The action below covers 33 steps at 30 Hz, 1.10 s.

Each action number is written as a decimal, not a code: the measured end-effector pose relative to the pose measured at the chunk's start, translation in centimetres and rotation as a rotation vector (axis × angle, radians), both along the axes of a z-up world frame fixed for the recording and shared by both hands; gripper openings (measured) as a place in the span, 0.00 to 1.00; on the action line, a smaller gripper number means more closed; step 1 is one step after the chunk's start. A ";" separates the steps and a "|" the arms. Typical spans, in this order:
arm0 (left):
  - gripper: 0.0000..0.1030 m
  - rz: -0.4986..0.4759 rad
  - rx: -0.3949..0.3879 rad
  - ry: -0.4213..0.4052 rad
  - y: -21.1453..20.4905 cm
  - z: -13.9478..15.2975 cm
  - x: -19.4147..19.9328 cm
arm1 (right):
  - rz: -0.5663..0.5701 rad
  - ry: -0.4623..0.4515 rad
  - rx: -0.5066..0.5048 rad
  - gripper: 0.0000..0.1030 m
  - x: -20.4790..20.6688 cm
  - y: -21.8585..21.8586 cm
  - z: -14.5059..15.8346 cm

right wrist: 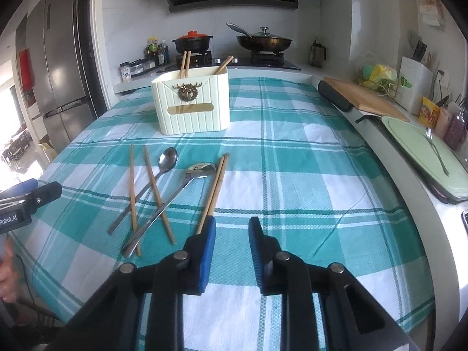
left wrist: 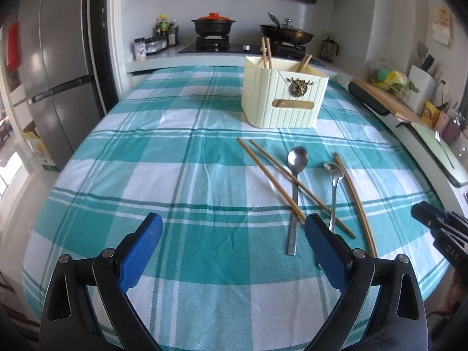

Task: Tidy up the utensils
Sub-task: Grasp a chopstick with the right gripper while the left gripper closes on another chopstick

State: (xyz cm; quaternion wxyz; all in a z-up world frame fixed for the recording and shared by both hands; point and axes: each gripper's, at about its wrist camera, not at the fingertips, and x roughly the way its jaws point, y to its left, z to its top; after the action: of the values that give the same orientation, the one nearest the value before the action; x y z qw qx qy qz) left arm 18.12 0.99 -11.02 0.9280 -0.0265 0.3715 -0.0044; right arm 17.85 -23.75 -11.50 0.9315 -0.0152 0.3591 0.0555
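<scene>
Reaching for the pair of tan wooden chopsticks (right wrist: pixel 216 184) lying on the teal-and-white checked tablecloth (right wrist: pixel 292 175), right of the two steel spoons (right wrist: pixel 187 175).
My right gripper (right wrist: pixel 231 225) is narrowed, empty; the pair's near end sits at my left pad, outside the gap. Next: shift left, straddle, pinch, carry to the cream ribbed holder box (right wrist: pixel 193 108). My left gripper (left wrist: pixel 234 228) is spread wide, idle.

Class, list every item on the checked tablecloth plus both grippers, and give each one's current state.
Cream ribbed utensil box: upright, holding chopsticks.
Two steel spoons: lying flat, crossed by chopsticks.
Loose wooden chopsticks: lying on cloth.
Left gripper: open, empty.
Right gripper: open, nothing between its fingers.
</scene>
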 end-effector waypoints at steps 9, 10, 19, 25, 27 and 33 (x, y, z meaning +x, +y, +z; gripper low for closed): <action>0.95 0.019 0.024 0.018 0.2 -0.8 0.3 | 0.046 0.123 0.059 0.14 4.0 0.9 -2.7; 0.95 0.021 0.025 0.019 0.2 -0.9 0.3 | 0.052 0.135 0.063 0.13 4.6 1.1 -3.1; 0.95 0.042 0.034 0.036 0.8 -1.5 0.6 | 0.065 0.237 0.084 0.07 8.8 2.2 -5.5; 0.95 0.040 0.035 0.048 0.8 -1.8 1.2 | 0.069 0.247 0.022 0.07 10.5 3.2 -5.3; 0.95 0.037 0.038 0.054 0.6 -2.0 1.3 | 0.064 0.255 0.028 0.07 11.2 3.2 -5.2; 0.95 0.040 0.042 0.076 0.4 -2.5 1.4 | 0.062 0.265 0.015 0.10 11.6 2.6 -5.4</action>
State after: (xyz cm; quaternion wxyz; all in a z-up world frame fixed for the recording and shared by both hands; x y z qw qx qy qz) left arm 19.51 1.44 -13.55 0.9134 -0.0145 0.4061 0.0231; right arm 29.45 -21.12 -16.86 0.8737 -0.0122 0.4781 0.0886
